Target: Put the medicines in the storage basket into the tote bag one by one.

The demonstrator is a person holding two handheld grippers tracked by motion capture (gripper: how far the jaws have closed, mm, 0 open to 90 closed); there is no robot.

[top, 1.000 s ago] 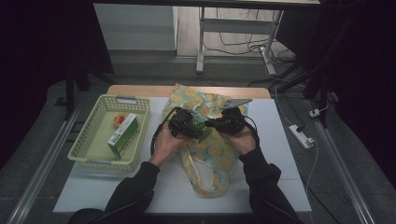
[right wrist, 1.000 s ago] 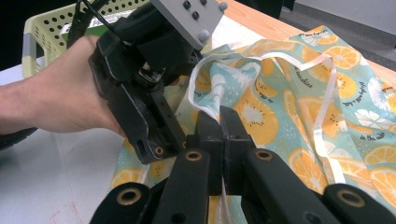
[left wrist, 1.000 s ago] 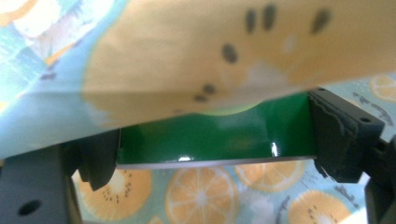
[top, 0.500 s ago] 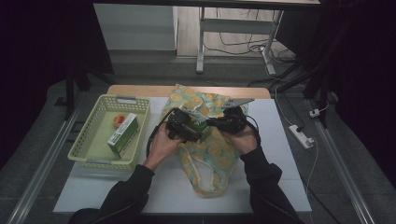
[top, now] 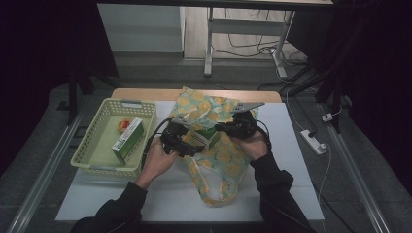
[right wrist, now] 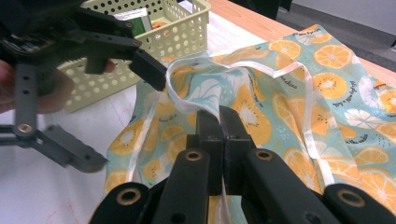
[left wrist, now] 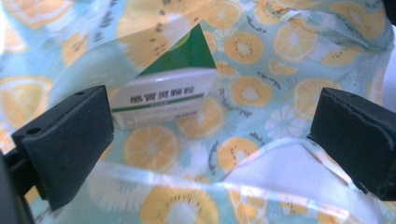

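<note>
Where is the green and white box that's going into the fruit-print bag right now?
The green and white box sits inside the mouth of the fruit-print bag at table centre, just beyond the open left gripper, right of the yellow basket.

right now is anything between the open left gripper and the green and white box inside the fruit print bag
Nothing visible. In the left gripper view the green and white box lies inside the fruit-print fabric bag, just past the open left gripper. The shut right gripper pinches the bag's rim, holding its mouth open.
</note>
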